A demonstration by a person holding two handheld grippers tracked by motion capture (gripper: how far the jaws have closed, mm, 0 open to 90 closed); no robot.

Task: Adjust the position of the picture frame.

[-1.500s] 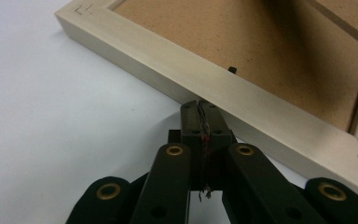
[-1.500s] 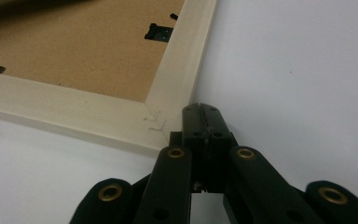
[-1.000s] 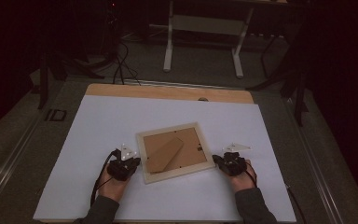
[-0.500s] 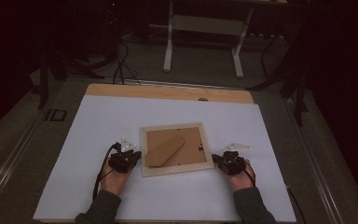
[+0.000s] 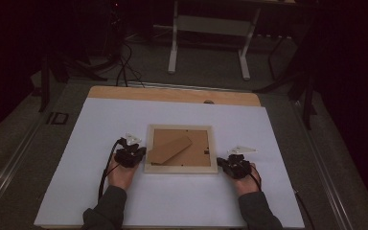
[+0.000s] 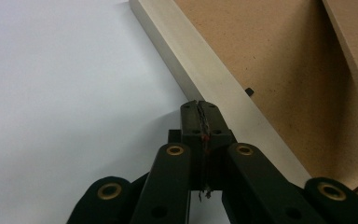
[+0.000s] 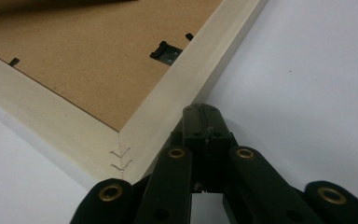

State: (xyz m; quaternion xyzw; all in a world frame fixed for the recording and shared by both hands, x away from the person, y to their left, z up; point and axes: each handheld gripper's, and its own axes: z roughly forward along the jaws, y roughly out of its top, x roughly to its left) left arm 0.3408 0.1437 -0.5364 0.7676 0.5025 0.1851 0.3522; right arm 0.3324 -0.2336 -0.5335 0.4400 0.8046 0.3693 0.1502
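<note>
Lying face down near the middle of the white worktop [image 5: 182,201], the frame [image 5: 180,167] shows its brown backing board [image 5: 191,148] upward, with the stand flap [image 5: 169,150] resting flat across it at an angle. Small black clips [image 7: 166,50] sit along the inner edge of the pale wooden border. The left gripper [image 5: 139,154] sits against the frame's left side, near the lower corner; in the left gripper view its jaws are pressed together with nothing between them, tips [image 6: 199,106] at the frame's outer edge. The right gripper [image 5: 223,164] sits at the frame's lower right corner, jaws likewise pressed together and empty, tips [image 7: 206,111] touching the border just beside the stapled corner joint [image 7: 120,158]. Both hands rest on the worktop on opposite sides of the frame
</note>
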